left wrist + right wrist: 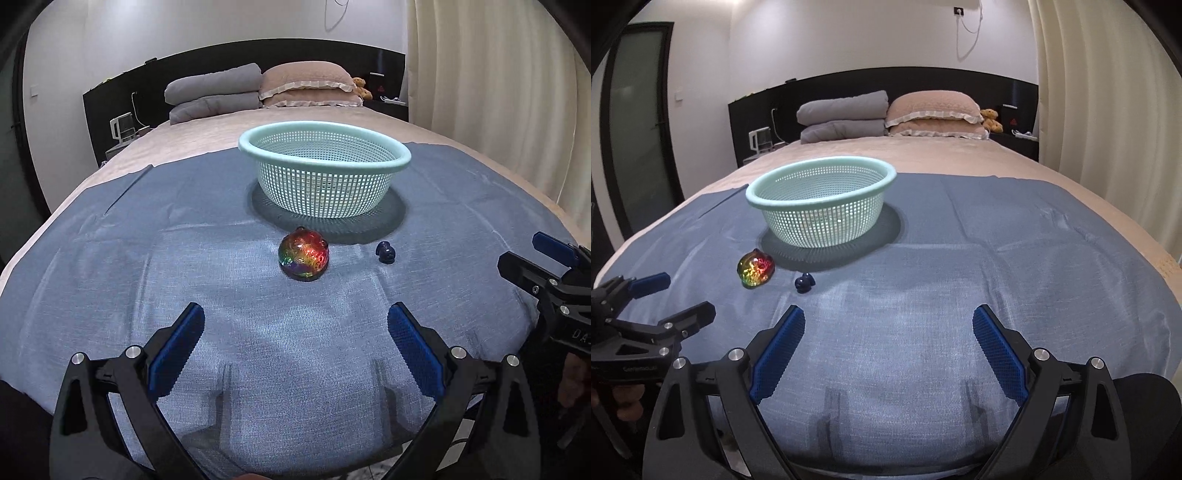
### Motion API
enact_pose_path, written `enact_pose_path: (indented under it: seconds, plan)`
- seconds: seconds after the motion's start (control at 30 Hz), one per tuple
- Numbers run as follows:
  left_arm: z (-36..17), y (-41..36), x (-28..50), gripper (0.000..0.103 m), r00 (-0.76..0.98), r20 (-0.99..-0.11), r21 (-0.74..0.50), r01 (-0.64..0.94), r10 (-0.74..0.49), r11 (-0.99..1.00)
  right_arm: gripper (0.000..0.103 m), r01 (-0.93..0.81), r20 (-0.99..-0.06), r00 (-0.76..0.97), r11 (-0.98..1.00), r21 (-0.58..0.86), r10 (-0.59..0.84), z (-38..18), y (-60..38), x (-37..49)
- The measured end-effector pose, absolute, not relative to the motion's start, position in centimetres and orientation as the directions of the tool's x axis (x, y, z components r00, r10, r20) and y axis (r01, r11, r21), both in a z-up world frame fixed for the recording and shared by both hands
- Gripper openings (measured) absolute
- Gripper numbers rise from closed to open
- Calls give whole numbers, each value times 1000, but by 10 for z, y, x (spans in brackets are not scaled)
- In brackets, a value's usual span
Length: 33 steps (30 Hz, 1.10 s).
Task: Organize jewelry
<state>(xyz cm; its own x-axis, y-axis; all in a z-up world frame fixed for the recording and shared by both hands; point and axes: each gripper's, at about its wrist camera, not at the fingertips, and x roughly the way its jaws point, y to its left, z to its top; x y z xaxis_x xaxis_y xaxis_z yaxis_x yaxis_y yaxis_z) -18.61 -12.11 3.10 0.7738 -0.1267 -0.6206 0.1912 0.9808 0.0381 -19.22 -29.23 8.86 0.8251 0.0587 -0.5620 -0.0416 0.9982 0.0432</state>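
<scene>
A round, glittery rainbow ornament [303,254] [755,271] lies on the blue cloth [258,332] [923,295] just in front of a mint-green mesh basket [325,170] [820,206]. A small dark blue piece [385,253] [804,282] sits to its right. My left gripper [295,332] [683,295] is open above the cloth, short of the ornament. My right gripper [888,332] [532,254] is open too, with nothing between its fingers, to the right of both pieces.
The cloth covers the foot of a bed. Grey folded bedding [214,94], pink pillows [308,85] and a small teddy bear [362,88] lie at the black headboard. Cream curtains [491,92] hang on the right; a dark door [639,122] is at left.
</scene>
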Motion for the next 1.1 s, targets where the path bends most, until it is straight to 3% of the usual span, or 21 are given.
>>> enact_pose_path:
  seconds: [0.17,0.67,1.1]
  plan:
    - [27,-120,-183,97,776,-623,47,164,-100,985,88,-45,-525,850,999,28,53,88,-290,-198]
    - [20,-122,-183,97,764,-640,51,155,-87,987,88,-34,-610,791,999,14,36,68,-284,-189]
    - [13,-122,-183,97,745,-658,35,176,-110,984,88,-40,-615,788,999,-13,24,65,-281,-190]
